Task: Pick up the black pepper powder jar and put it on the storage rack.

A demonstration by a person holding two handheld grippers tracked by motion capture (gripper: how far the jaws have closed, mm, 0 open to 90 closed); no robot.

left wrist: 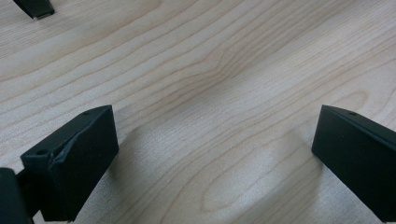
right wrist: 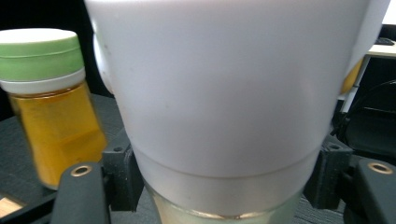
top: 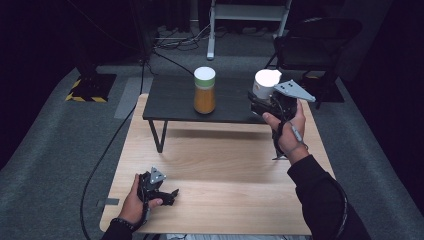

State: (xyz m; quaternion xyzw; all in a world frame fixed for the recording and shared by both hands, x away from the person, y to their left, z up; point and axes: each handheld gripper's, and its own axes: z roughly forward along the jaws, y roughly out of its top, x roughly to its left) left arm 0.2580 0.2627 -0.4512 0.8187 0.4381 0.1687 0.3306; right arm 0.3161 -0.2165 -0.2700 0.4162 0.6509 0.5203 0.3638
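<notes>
Tongs [top: 261, 106] in the right hand squeeze a white jar [top: 265, 83] from both sides, low on its body. The jar is up at the right end of the small dark shelf [top: 172, 102] that stands on the wooden bench [top: 220, 155]; I cannot tell if it rests on the shelf or is held just above it. A jar of yellow powder with a green lid [top: 205, 90] stands on the shelf to its left, near but apart. The left tongs [top: 170, 195] lie low over the near left part of the bench, jaws wide apart with nothing but bare wood between them.
</notes>
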